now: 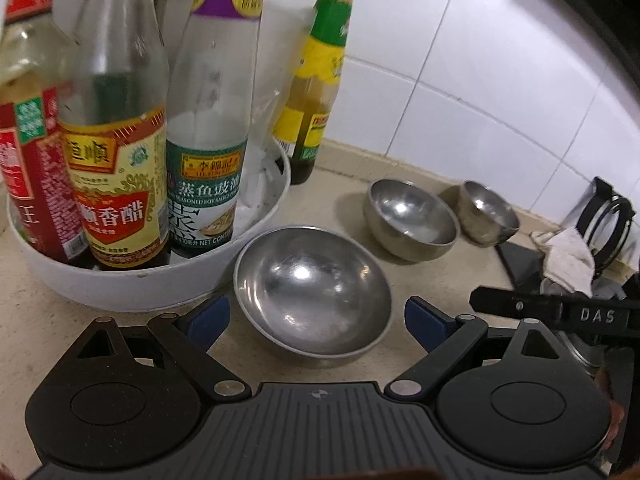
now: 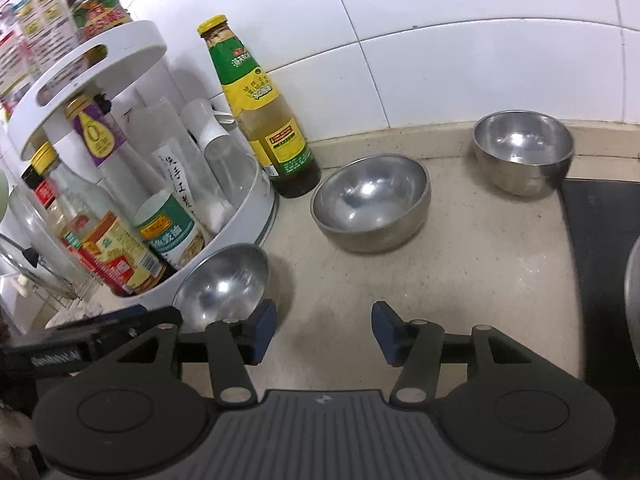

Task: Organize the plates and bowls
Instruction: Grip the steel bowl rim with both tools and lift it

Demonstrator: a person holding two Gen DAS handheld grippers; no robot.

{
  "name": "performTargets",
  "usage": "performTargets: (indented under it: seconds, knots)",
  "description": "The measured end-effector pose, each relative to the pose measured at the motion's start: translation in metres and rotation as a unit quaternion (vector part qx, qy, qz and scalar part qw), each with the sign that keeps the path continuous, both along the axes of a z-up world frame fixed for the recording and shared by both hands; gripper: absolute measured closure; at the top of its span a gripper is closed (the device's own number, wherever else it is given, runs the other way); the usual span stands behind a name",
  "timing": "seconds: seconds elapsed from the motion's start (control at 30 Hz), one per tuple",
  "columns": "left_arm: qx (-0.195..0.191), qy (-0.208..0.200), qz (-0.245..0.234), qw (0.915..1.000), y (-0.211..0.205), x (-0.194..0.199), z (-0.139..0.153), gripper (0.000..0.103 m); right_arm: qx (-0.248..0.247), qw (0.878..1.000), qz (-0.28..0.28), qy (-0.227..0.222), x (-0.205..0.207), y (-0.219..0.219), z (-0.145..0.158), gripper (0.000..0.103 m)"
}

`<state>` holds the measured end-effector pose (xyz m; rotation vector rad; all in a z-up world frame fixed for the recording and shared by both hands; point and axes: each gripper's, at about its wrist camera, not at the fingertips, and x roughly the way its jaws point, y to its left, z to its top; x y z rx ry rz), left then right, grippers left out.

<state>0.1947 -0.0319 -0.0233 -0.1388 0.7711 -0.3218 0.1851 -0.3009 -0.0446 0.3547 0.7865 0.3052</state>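
Left claw stands with jaws apart, straddling the nearest steel bowl without its blue pads pressing it. Right claw is likewise apart, nothing between its pads. Three steel bowls rest upright on the beige tabletop: nearest bowl touching the white bottle rack, middle bowl and far bowl near the tiled wall.

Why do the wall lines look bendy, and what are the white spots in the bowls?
In both wrist views the wide lens curves the wall tiles near the edges. In the left wrist view, the nearest bowl shows bright glare from a light overhead, and the close bottles look a little blurry. In the right wrist view, the middle bowl shines too.
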Motion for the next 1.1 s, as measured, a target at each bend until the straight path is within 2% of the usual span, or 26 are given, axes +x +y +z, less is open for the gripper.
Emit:
performTargets:
  seconds: [0.33,0.67,0.9,1.1]
  knots:
    - [-0.007,0.03,0.009,0.9995,0.004,0.025,-0.012,0.006,0.009,0.999,0.028,0.02,0.054,0.013,-0.016,0.051]
    - [-0.002,0.044,-0.004,0.999,-0.003,0.034,-0.02,0.008,0.035,0.996,0.074,0.03,0.068,0.033,-0.026,0.051]
    - [-0.007,0.051,-0.005,0.9987,0.002,0.039,-0.024,0.015,0.028,0.995,0.091,0.042,0.074,0.044,-0.032,0.052]
    - [-0.001,0.055,-0.008,0.9985,0.002,0.041,-0.027,0.018,0.038,0.992,0.107,0.061,0.081,0.049,-0.039,0.071]
